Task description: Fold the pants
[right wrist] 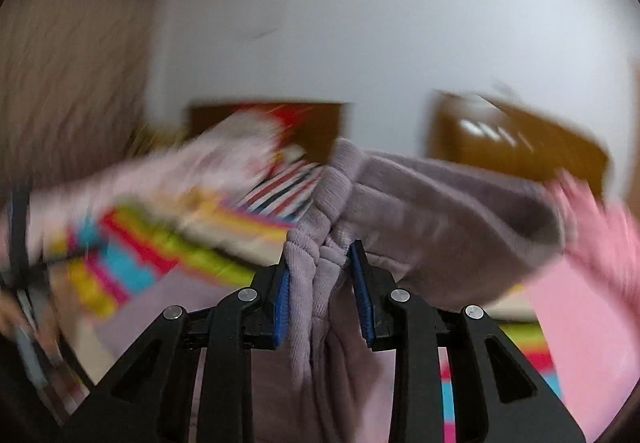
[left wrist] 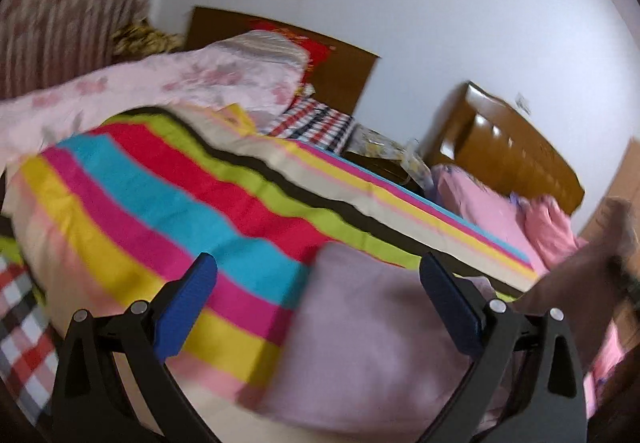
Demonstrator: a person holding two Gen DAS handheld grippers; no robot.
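The pants (left wrist: 372,339) are pale lilac and lie on a bed with a rainbow-striped sheet (left wrist: 168,195). My left gripper (left wrist: 320,307) is open, its blue pads wide apart above the sheet and the pants' left edge, holding nothing. My right gripper (right wrist: 320,291) is shut on a bunched, ribbed part of the pants (right wrist: 312,243) and holds it up off the bed. More of the pants' cloth (right wrist: 440,199) stretches to the right. The right wrist view is heavily motion-blurred.
A pink floral quilt (left wrist: 160,83) lies at the bed's far left, a checked cloth (left wrist: 316,123) behind it. A second bed with pink bedding (left wrist: 500,211) and a wooden headboard (left wrist: 516,155) stands to the right. A white wall is beyond.
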